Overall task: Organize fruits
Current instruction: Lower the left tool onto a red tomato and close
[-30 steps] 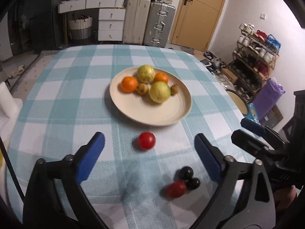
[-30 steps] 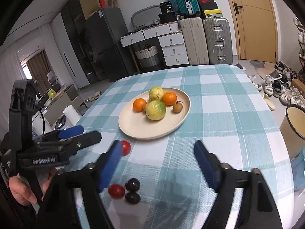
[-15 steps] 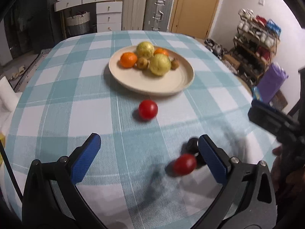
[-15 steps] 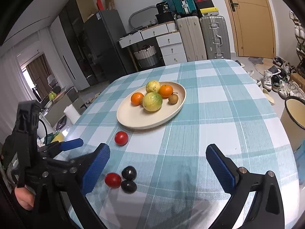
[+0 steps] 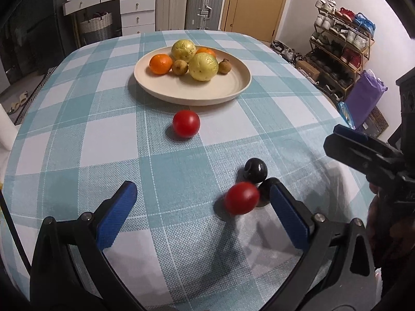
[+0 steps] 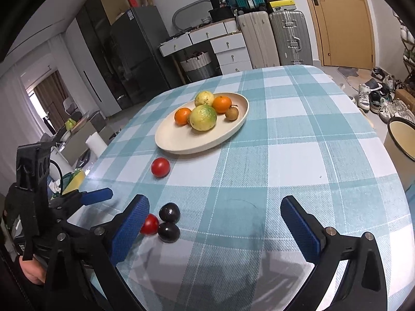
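Four small fruits wait off the plate point(image 5: 155, 90); both my tongs, left tongs point(image 5: 205, 217) and right tongs point(image 6: 215, 223), gape empty; next I close on the near red tomato point(image 5: 241, 198).

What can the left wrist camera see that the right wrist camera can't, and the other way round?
Only the left wrist view shows the shoe rack and the purple bag.

Only the right wrist view shows the dark fridge, the curtained window and the cream bin.

Both show the plate of oranges and yellow-green fruit, the lone tomato, the cluster of a second tomato and two dark plums, the suitcases, the door and the checked tablecloth.
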Available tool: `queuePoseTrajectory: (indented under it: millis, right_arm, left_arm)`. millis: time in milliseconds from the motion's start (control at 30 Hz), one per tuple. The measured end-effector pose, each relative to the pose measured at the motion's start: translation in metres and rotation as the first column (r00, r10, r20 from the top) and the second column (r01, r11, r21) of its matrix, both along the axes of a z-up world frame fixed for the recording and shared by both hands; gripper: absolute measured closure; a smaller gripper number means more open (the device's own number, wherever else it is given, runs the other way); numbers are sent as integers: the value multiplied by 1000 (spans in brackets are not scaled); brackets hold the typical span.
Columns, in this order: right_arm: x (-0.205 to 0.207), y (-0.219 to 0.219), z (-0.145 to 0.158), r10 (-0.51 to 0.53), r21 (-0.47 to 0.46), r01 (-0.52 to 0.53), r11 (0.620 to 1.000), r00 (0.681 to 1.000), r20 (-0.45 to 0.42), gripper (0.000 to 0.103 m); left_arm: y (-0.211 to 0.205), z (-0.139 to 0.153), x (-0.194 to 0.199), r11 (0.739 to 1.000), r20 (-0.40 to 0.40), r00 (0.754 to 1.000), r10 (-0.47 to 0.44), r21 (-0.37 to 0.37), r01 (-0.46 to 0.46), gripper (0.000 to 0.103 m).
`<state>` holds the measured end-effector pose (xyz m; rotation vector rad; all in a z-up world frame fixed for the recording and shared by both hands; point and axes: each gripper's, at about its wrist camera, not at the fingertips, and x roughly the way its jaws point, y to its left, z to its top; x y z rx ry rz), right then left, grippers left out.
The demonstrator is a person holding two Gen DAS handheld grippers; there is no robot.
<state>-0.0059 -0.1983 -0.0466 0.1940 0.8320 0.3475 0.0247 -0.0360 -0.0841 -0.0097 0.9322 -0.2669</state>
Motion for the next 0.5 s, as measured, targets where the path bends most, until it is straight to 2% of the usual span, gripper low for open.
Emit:
queuePoseTrajectory:
  millis: [500]
  right_arm:
    - [-4,-6,-5,-21,-18,21,1000,1000,-2,0]
  left_arm:
    - [-6,-11,2,999,-3,1000,-28,30,28,1]
